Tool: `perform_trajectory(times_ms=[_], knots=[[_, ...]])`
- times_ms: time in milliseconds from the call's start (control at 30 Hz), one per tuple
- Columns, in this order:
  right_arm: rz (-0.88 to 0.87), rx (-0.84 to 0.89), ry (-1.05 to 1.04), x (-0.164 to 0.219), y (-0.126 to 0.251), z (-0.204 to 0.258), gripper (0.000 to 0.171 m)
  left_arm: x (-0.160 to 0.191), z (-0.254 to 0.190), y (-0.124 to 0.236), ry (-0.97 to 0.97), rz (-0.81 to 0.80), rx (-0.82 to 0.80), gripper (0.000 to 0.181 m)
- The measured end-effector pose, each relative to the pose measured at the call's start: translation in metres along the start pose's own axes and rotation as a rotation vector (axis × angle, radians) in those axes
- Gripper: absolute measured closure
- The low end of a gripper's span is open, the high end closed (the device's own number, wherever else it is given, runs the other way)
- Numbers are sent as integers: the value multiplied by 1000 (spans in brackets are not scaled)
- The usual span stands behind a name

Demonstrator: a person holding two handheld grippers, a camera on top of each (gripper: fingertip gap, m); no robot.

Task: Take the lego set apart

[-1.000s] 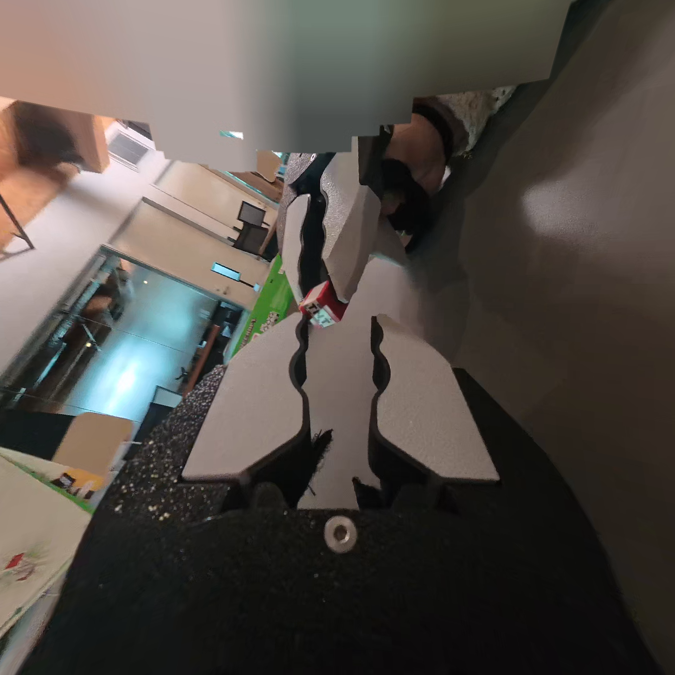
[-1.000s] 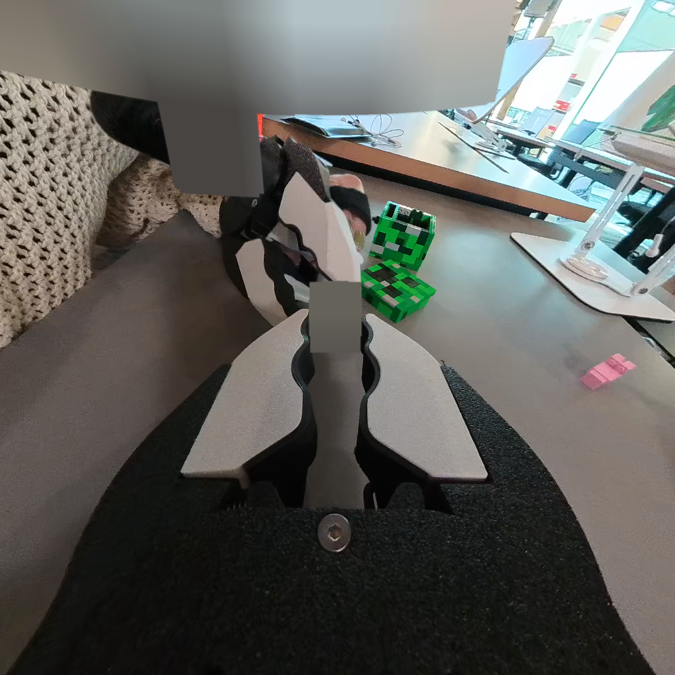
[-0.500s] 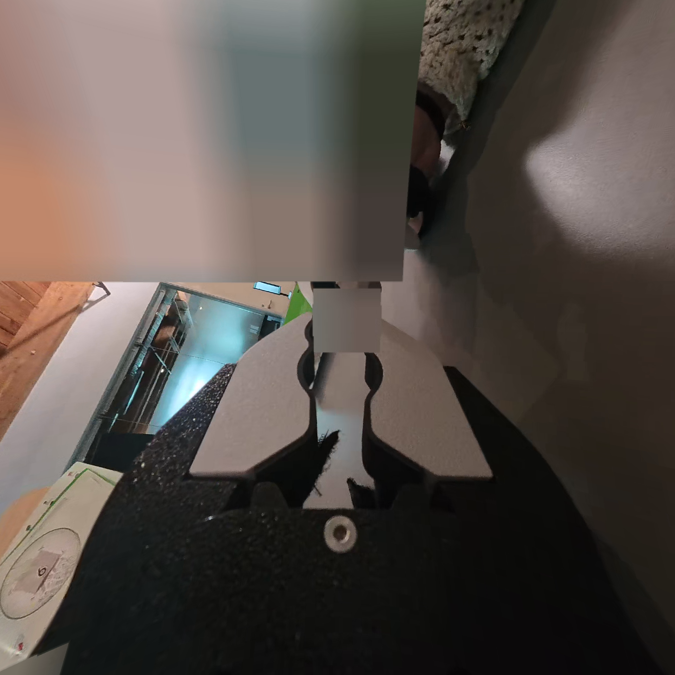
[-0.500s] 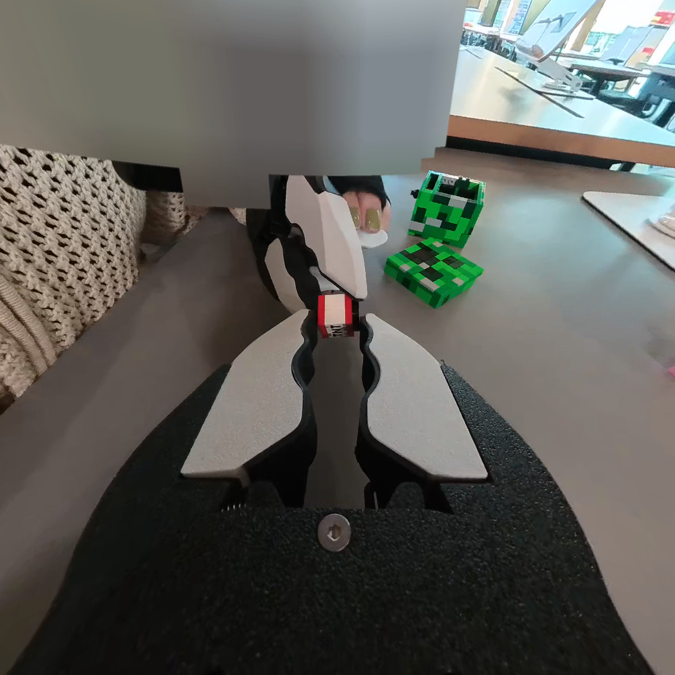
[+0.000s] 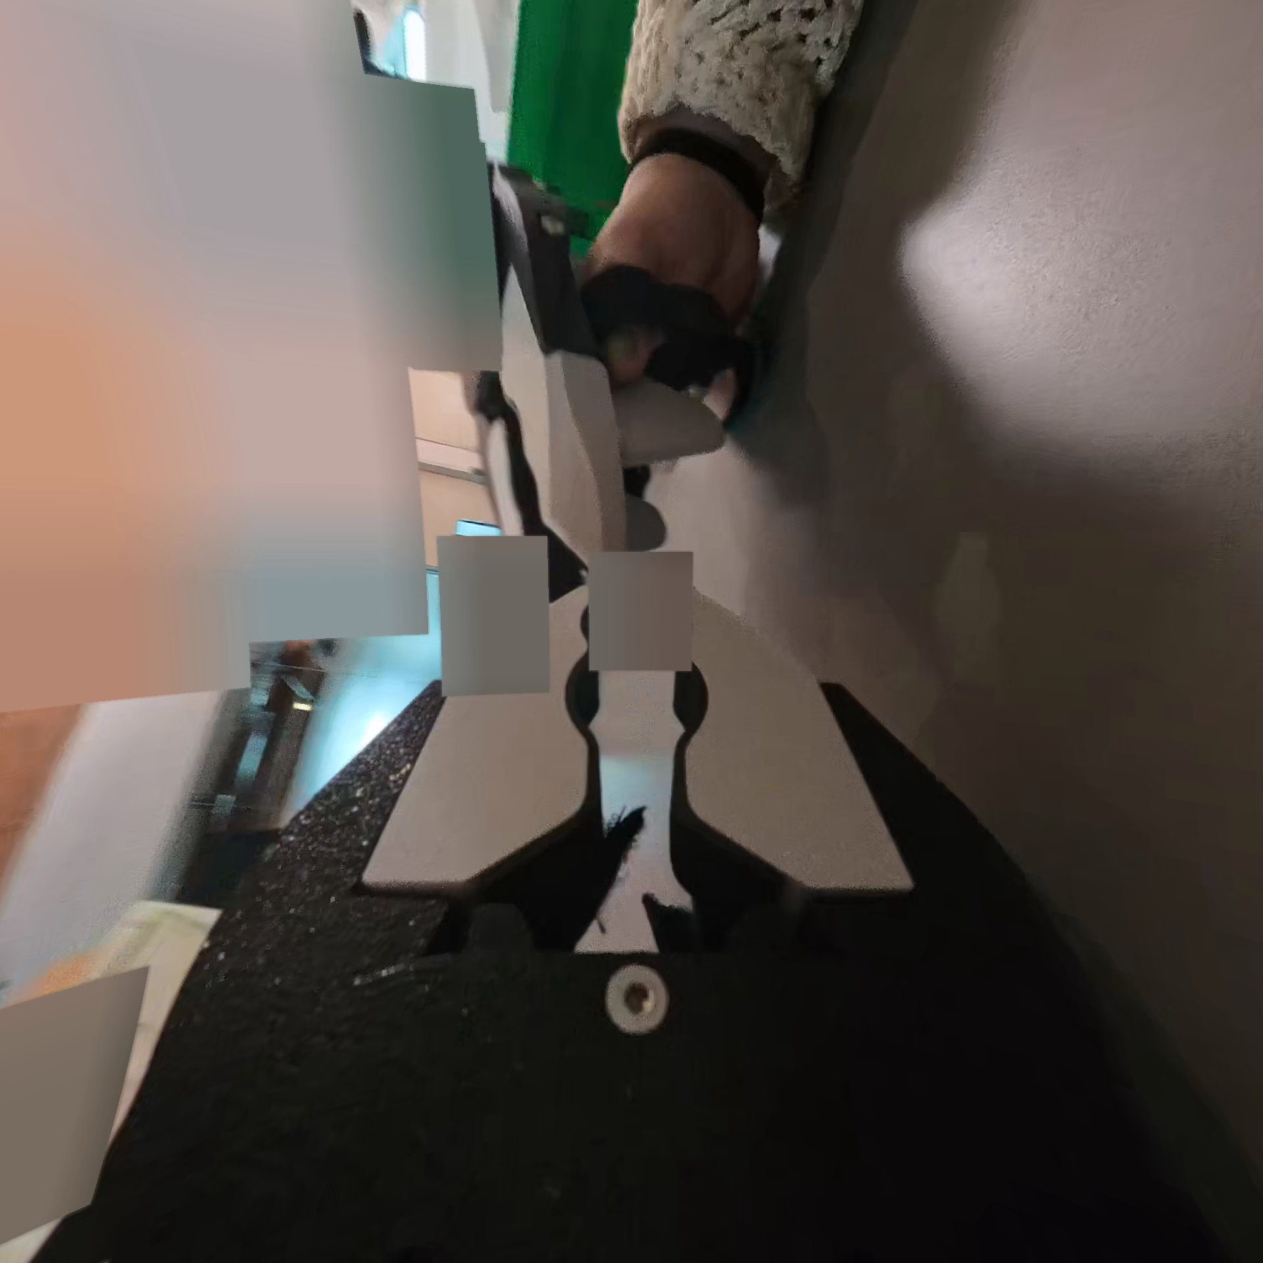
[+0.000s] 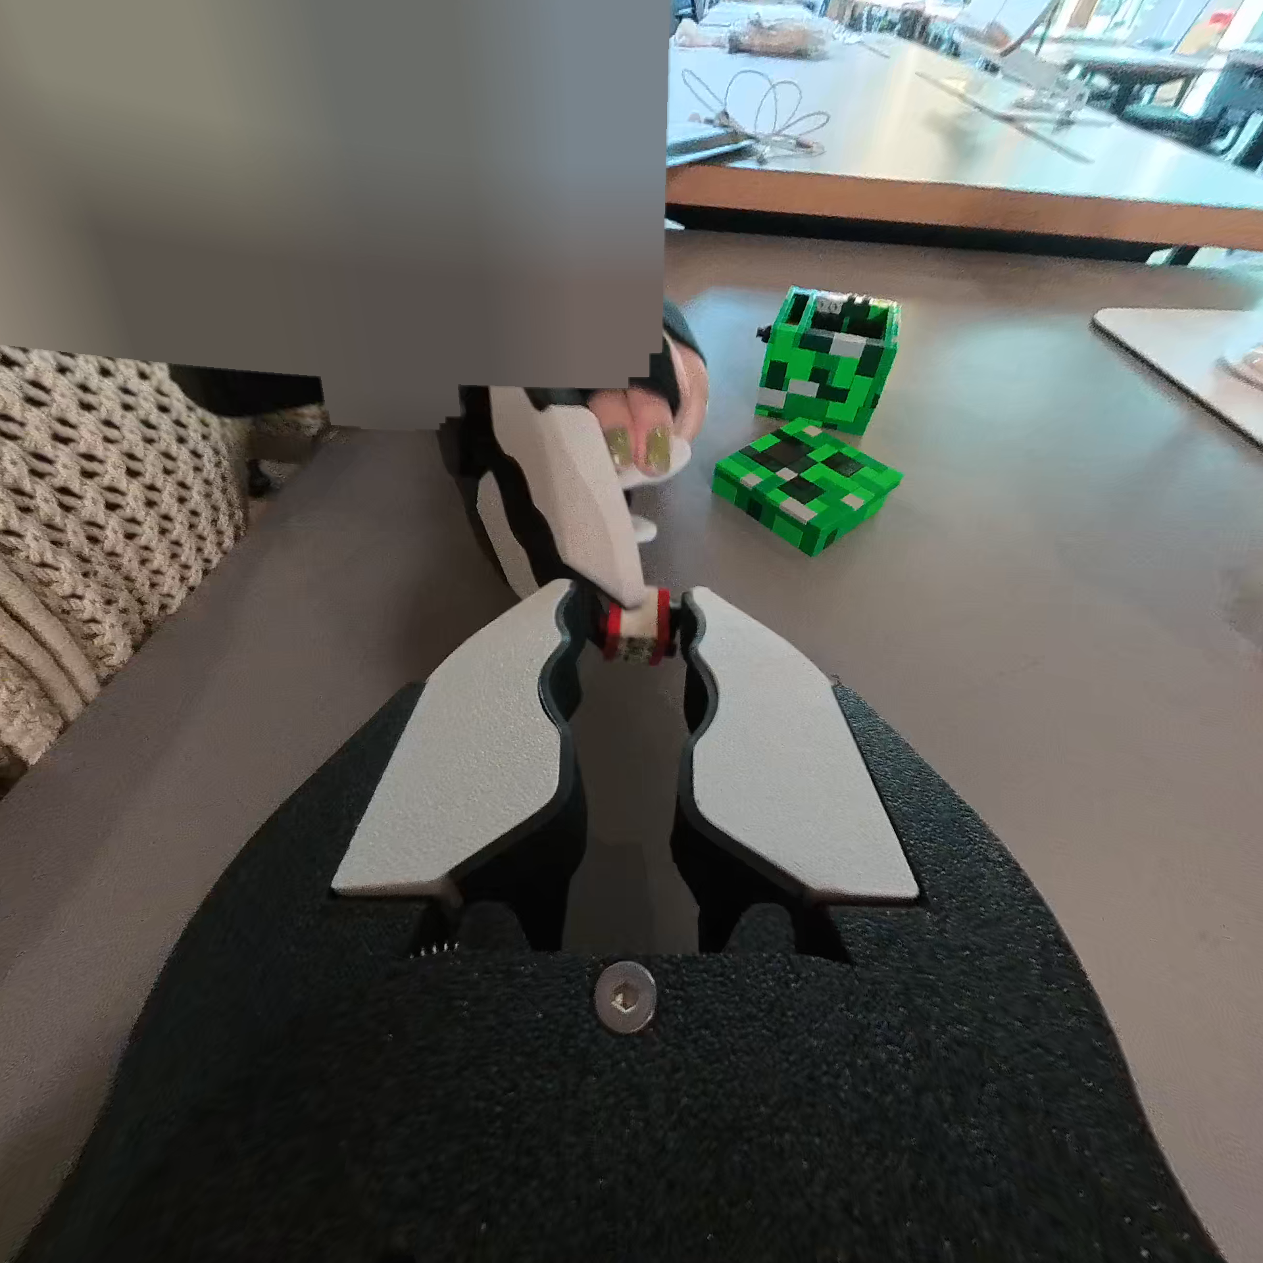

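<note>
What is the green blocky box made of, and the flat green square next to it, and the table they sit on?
The green blocky open-topped box looks like hard plastic bricks: crisp square blocks, smooth and slightly glossy. The flat green square panel lying beside it shows the same bricks, so probably plastic too. The grey-brown table is smooth and matte with soft reflections; laminate or coated wood, but I cannot tell which.

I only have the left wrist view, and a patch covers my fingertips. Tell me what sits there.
Observer: A small red-and-white block. The right gripper grips it by its sides.
Operator: Report where my left gripper meets it.
Observer: The left gripper comes at it from above, with one fingertip on its top edge.
Operator: List the rest of the set.
Observer: A green open-topped box stands on the table, with a flat green panel lying in front of it.
</note>
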State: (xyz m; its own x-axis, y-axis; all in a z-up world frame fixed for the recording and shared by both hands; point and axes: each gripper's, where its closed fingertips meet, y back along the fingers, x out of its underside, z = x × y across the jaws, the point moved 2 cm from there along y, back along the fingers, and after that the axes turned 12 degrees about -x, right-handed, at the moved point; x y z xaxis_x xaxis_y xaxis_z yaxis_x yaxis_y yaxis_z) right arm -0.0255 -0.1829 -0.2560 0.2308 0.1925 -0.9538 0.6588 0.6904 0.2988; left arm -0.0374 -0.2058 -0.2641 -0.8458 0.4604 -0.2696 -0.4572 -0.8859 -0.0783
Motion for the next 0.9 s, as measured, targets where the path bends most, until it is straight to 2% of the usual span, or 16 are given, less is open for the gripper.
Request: perform_trajectory(times_ms=[167, 267, 333, 433, 500, 600, 767, 900], knots=[[-81, 91, 49, -8, 10, -3, 131, 16, -13, -4, 336, 107, 222, 165], [-128, 160, 70, -12, 16, -9, 129, 21, -14, -5, 534, 150, 312, 165], [-142, 260, 161, -15, 22, -13, 130, 23, -12, -6, 612, 167, 352, 165], [-40, 413, 366, -11, 26, -17, 136, 24, -15, -5, 621, 183, 383, 165], [17, 412, 429, -6, 19, -14, 142, 28, -22, -5, 568, 229, 397, 165], [65, 400, 444, -2, 13, -14, 144, 30, -22, -6, 547, 279, 377, 165], [37, 407, 410, -4, 17, -16, 147, 33, -21, -8, 696, 333, 419, 164], [43, 416, 413, -4, 17, -17, 148, 34, -21, -9, 615, 324, 361, 165]])
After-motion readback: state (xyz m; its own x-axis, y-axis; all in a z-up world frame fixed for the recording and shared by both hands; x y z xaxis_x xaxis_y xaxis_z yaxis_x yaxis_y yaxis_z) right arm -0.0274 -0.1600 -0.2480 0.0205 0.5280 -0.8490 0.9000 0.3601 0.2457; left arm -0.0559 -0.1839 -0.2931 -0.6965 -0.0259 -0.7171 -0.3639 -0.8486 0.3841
